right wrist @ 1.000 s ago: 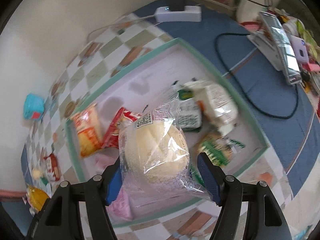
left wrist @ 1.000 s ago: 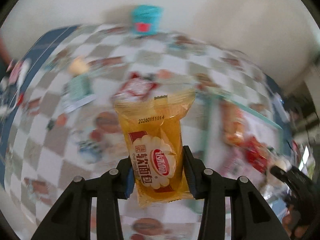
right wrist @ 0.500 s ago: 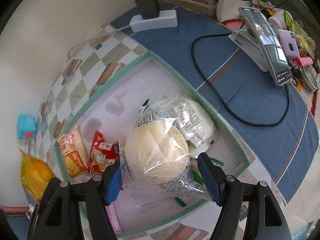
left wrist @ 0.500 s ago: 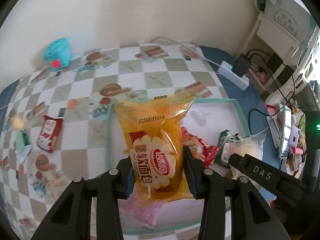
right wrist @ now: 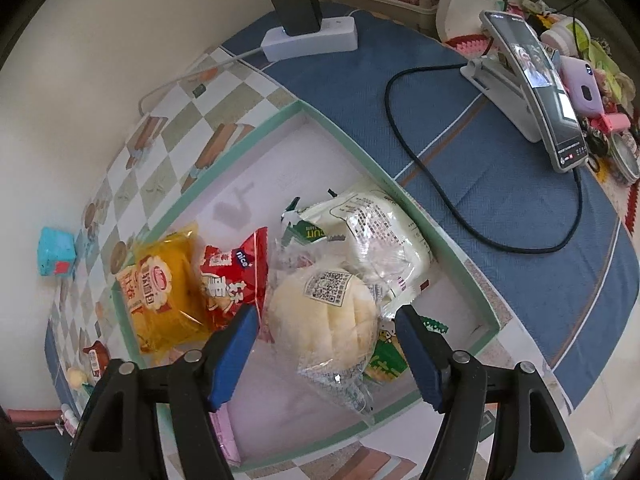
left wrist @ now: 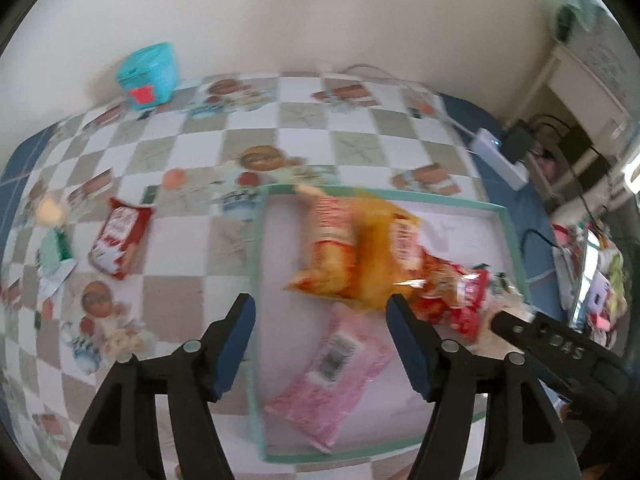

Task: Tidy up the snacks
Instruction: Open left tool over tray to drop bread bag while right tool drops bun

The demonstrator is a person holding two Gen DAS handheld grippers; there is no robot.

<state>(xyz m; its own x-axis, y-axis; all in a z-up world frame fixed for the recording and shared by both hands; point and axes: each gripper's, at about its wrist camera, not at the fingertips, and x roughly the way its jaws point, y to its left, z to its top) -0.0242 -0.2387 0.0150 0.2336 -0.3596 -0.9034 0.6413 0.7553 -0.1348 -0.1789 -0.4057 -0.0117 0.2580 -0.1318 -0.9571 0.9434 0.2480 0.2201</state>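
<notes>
snacks lie heaped in a shallow tray (right wrist: 240,148) with a mint-green rim, which sits on the desk (left wrist: 304,120) over a checkered cloth. the left hand-held gripper (left wrist: 320,312) hovers above the tray's near-left part with its blue-padded jaws spread wide and nothing between them. just beyond it the yellow bread packet (left wrist: 376,264) looks motion-blurred in the left wrist view; in the right wrist view the same yellow bread packet (right wrist: 168,284) lies flat in the tray's left corner, partly over another orange packet. beside it sits a red packet (right wrist: 236,276), touching its edge.

the right hand-held gripper (right wrist: 324,320) is also spread, its pads on either side of the round bun (right wrist: 324,320) in clear wrap but not pressing it; the bun rests in the tray on top of other packets. behind the bun lies a white wrapped snack (right wrist: 376,232) against the tray's far-right wall, and a green packet (right wrist: 384,356) peeks from under the bun. a pink packet (left wrist: 336,380) lies in the tray's near part.

outside the tray, on the checkered cloth, a small red packet (left wrist: 120,236) and a green-and-white wrapper (left wrist: 56,256) lie well apart from it. a teal box (left wrist: 148,76) stands near the wall. on the blue cloth to the right, a power strip (right wrist: 312,36) carries a black charger, and a phone (right wrist: 536,84) leans on a stand.
</notes>
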